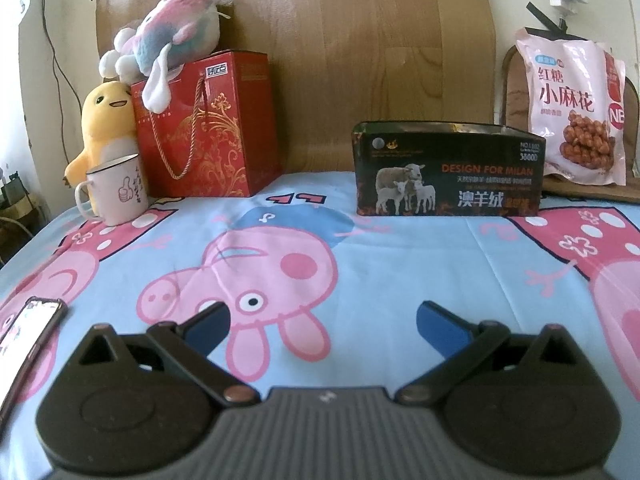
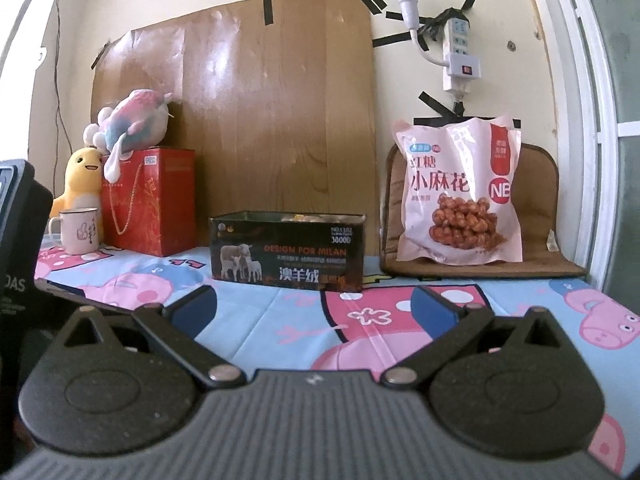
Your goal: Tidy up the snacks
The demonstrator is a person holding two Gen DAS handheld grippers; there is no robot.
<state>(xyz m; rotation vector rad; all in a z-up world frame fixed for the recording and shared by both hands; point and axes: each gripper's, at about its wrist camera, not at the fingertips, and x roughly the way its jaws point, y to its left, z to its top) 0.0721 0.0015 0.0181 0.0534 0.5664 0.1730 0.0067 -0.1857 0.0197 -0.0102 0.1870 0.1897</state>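
Both grippers are held low over the cartoon-pig tablecloth (image 1: 400, 264), facing the back wall. The left gripper (image 1: 323, 322) has its jaws spread wide with nothing between them; the blue pads (image 1: 440, 326) are bare. The right gripper (image 2: 314, 306) is likewise spread apart and empty.

The dark open-topped box (image 1: 448, 172), printed with sheep and "DESIGN FOR MILAN", stands upright toward the rear of the table, well apart from both grippers. From the right wrist view, pale contents show just above its rim, too indistinct to identify.

The pink snack bag (image 2: 460, 192), showing fried dough twists, leans upright against a brown seat cushion (image 2: 536, 208) to the right of the box, near it but not touching.

At the rear left stands a red gift bag (image 1: 208, 128) with a rope handle. A pastel plush toy (image 1: 168, 40) lies on top of it; a yellow plush toy (image 1: 106, 128) is beside it. A white mug (image 1: 118, 190) sits in front of the yellow plush.

A phone (image 1: 28, 340) lies at the table's left edge.
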